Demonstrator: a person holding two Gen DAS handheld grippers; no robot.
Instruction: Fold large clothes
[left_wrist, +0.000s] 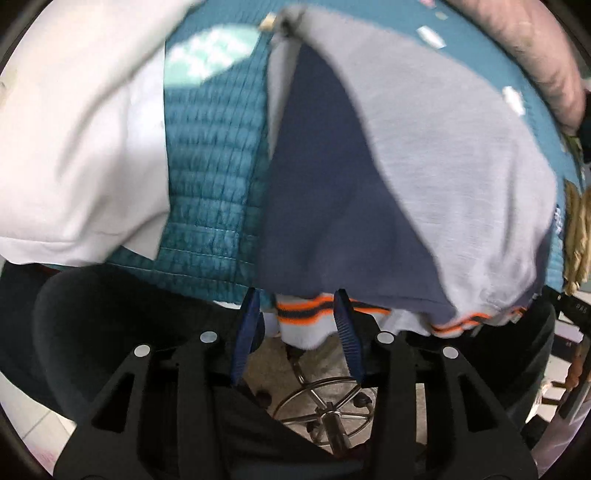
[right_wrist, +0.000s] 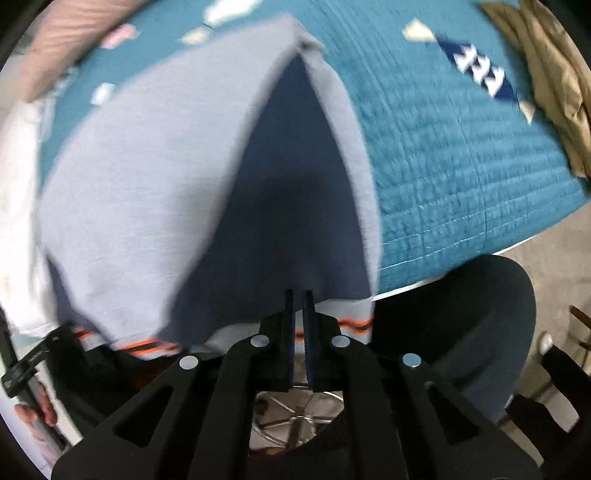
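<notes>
A grey-and-navy garment (right_wrist: 155, 177) with an orange-striped hem (left_wrist: 295, 314) lies on the teal quilt (right_wrist: 461, 166). At the hem, the right gripper (right_wrist: 298, 317) is pinched closed on it; the left gripper (left_wrist: 295, 317) straddles it, part-open.

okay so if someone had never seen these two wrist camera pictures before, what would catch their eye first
First, the grey and navy garment with an orange-striped hem, spread over the teal quilted cover and filling the middle of both views. Next, the right gripper, shut on the hem at the near edge, while the left gripper has the striped hem between its blue pads without visibly pinching it. A tan garment sits bunched at the far right corner.
</notes>
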